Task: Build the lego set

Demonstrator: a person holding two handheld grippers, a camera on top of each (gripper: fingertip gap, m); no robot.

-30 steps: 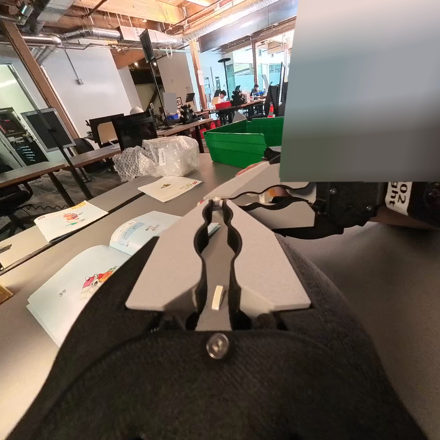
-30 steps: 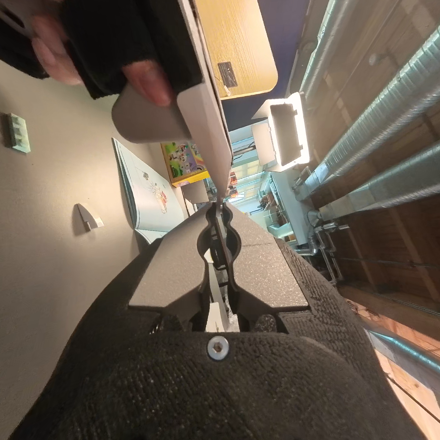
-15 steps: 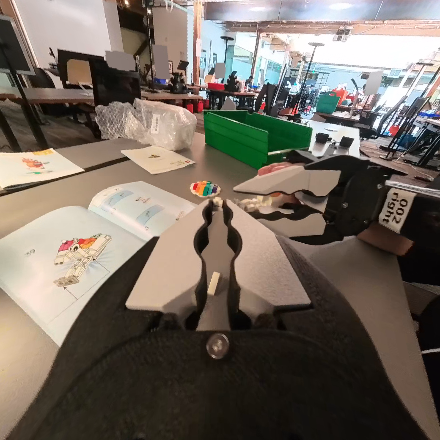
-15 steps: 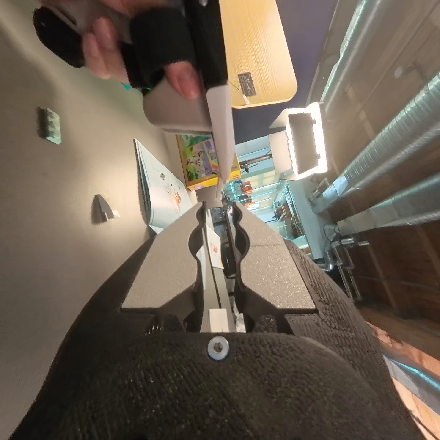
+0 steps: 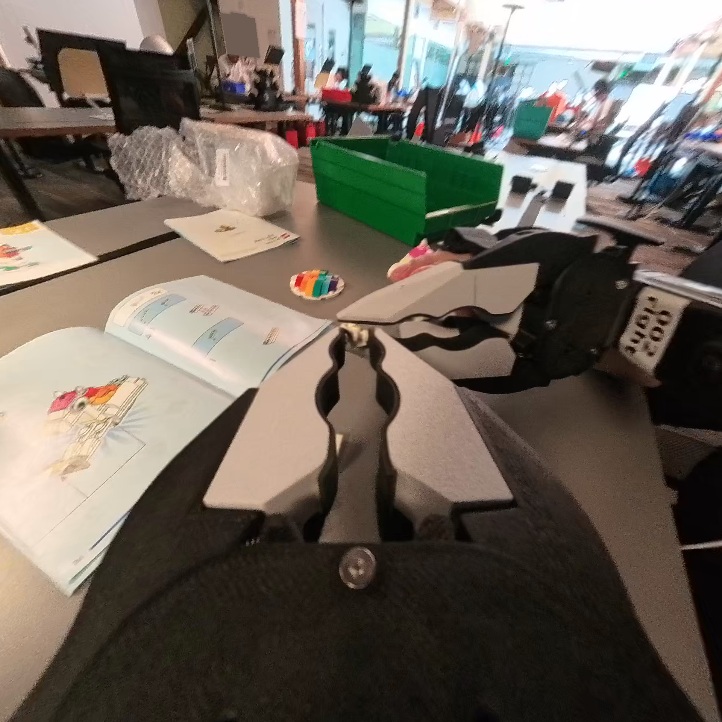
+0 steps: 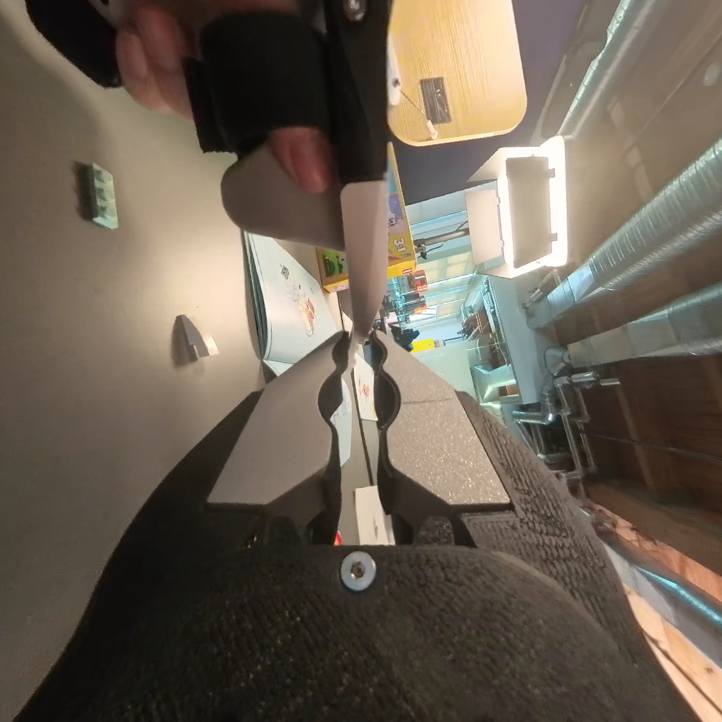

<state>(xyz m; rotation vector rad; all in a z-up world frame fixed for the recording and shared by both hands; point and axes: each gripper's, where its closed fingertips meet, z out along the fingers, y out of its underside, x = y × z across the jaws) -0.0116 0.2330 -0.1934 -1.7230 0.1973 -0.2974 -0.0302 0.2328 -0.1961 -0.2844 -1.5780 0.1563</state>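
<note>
My grey worktop (image 5: pixel 390 242) carries a green bin (image 5: pixel 406 187), a bubble-wrap bundle (image 5: pixel 218 168) and the open instruction booklet (image 5: pixel 129 375). My left gripper (image 5: pixel 354 339) is clamped on a tiny white lego piece (image 5: pixel 353 335) at its tips. My right gripper (image 6: pixel 357 339) meets it there from the side, tips slightly parted around that piece; I cannot tell whether it grips. A small rainbow-coloured lego disc (image 5: pixel 317 285) lies beyond the booklet. In the right wrist view, a grey wedge brick (image 6: pixel 191 344) and pale green plate (image 6: pixel 99 201) lie apart.
</note>
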